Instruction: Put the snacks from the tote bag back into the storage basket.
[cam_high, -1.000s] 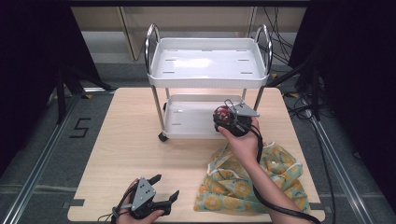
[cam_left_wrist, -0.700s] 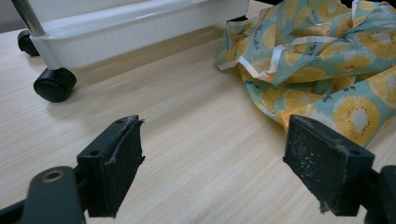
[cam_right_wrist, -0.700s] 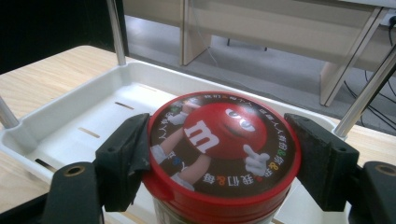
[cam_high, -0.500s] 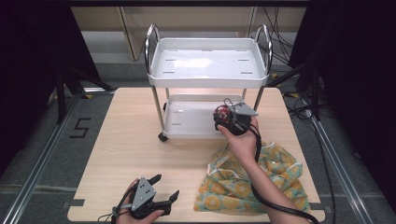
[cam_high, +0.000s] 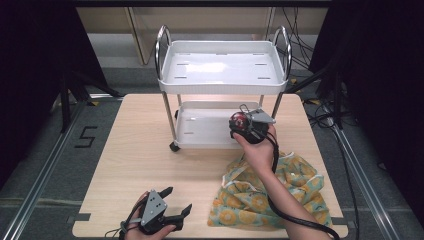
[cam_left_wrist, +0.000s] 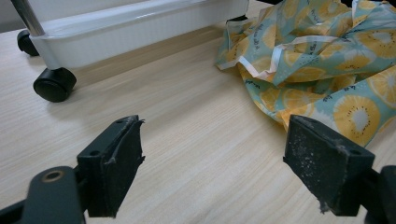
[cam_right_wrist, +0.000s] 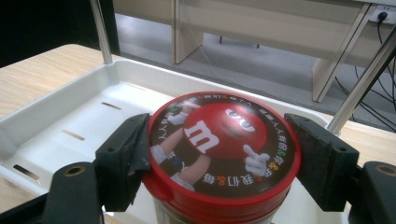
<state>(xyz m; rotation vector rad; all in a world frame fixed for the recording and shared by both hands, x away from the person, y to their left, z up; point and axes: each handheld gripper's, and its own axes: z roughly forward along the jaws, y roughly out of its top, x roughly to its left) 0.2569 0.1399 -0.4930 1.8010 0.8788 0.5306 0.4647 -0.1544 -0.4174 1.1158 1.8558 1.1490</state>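
The candy jar (cam_right_wrist: 219, 158), with its red lid and cartoon candy face, sits clamped in our right gripper (cam_right_wrist: 219, 163) over the cart's lower tray (cam_right_wrist: 70, 126); our left gripper (cam_left_wrist: 233, 172) rests wide open above the tabletop (cam_left_wrist: 187, 140).

A lab: black curtains (cam_high: 35, 75), floor rails (cam_high: 45, 170), loose cables (cam_high: 305, 55) around the table (cam_high: 140, 160).

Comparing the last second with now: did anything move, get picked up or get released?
Almost nothing. The right gripper stays shut on the red-lidded jar, held at the cart's lower tray; any shift is very slight. The left gripper still rests open at the near table edge, holding nothing. The fruit-print cloth and cart lie as before.
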